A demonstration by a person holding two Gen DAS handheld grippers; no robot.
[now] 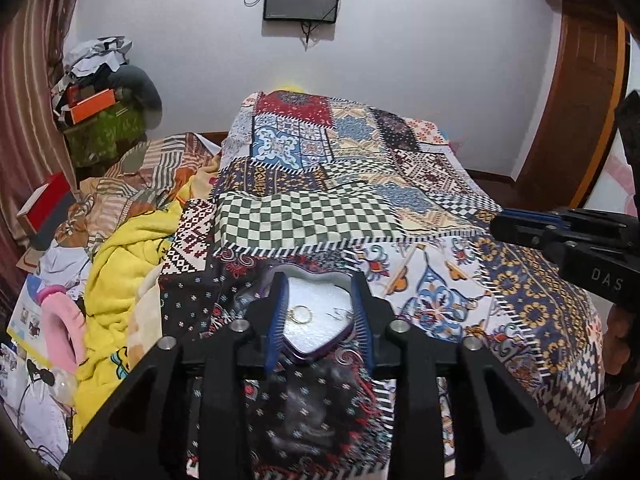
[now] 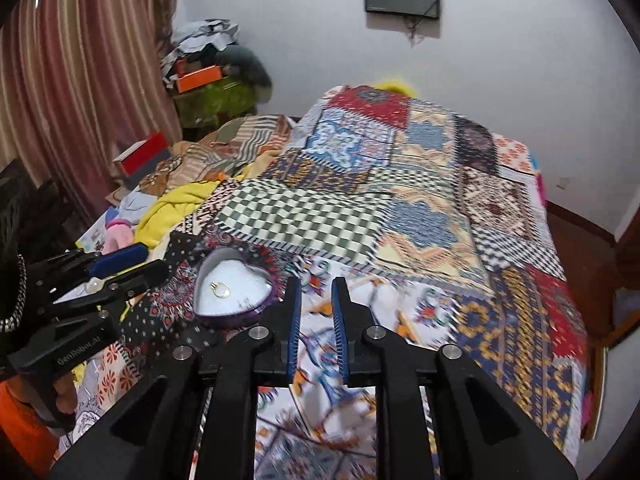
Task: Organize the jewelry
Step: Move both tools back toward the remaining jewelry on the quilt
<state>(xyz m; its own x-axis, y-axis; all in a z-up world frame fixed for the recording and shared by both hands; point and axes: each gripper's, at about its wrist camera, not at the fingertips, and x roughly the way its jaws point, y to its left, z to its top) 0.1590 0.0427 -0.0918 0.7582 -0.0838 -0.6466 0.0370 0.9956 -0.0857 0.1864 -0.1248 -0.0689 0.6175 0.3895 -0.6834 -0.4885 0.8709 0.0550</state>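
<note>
Heart-shaped tin [image 1: 320, 312], purple rim, white inside, gold ring [image 1: 301, 314]; left tongs [image 1: 320, 280], right tongs [image 2: 316, 284] parted, empty.

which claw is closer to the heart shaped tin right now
Left. The left claw sits open right over the heart-shaped tin, its fingers straddling it. The right claw is open off to the tin's right side, above the patchwork quilt.

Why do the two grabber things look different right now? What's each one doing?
The left gripper is open wide, jaws over the heart-shaped tin holding a gold ring; the right gripper has a narrower gap with only the patchwork bedspread behind. The left sits at the tin; the right is beside it. Both have blue pads and hold nothing.
</note>
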